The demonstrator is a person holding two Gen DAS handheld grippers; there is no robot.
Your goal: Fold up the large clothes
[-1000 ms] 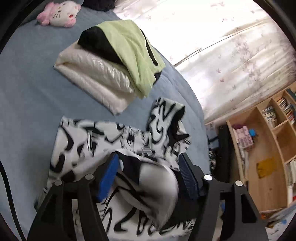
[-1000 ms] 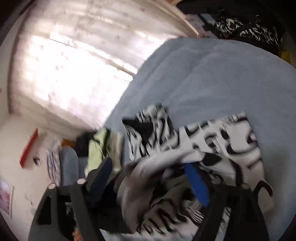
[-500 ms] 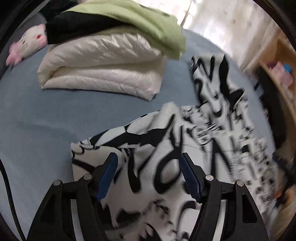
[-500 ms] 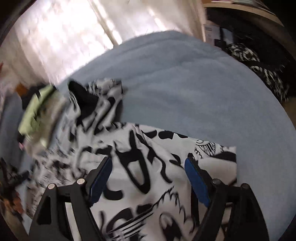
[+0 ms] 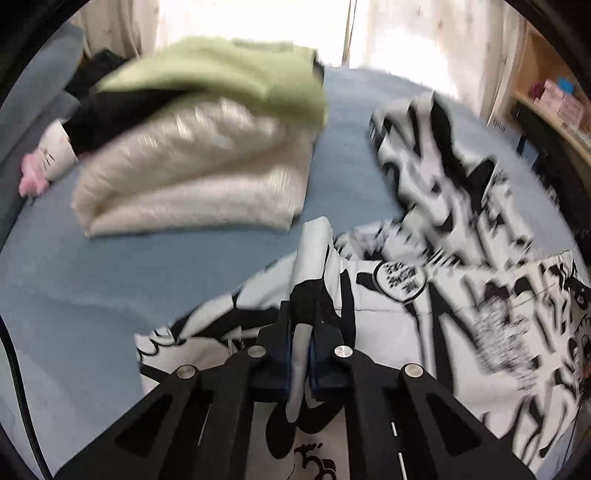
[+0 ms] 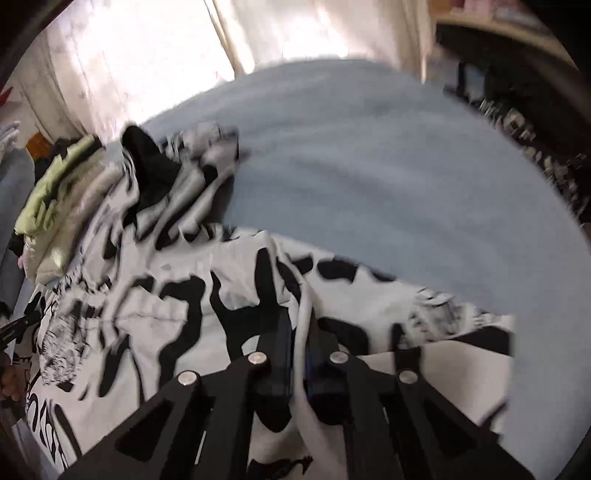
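Left wrist view, L to R:
- plush toy (image 5: 44, 162), pink & white, far L edge of bed, partly behind the stack
- folded stack: cream quilted coat (image 5: 199, 181) at the bottom, black garment (image 5: 110, 114) and green garment (image 5: 221, 74) on top; sits on the blue bed cover (image 5: 92, 288), apart from my workpiece
- my left gripper (image 5: 302, 332): jaws have just been closing, now pinched together on a raised ridge of the black-and-white printed garment (image 5: 461, 325); the fabric stands up in a fold between the pads
- printed garment lies spread over the near R part of the bed, one sleeve trailing toward the window
- curtain (image 5: 258, 22), bright, behind the bed
- wooden shelf (image 5: 546, 88) at far R, w/ small pink boxes

Right wrist view, L to R:
- same stack at the L edge, blurred; green layer (image 6: 55, 184) on top
- printed garment (image 6: 147, 314) fills the near L & centre; black patch of it bunched at the far end
- my right gripper (image 6: 299, 343): jaws have just been closing, now clamped on a pinched fold of the same garment
- bare blue bed cover (image 6: 388, 184) beyond and to the R
- dark patterned item (image 6: 546, 158) off the bed's R edge, too blurred to ID
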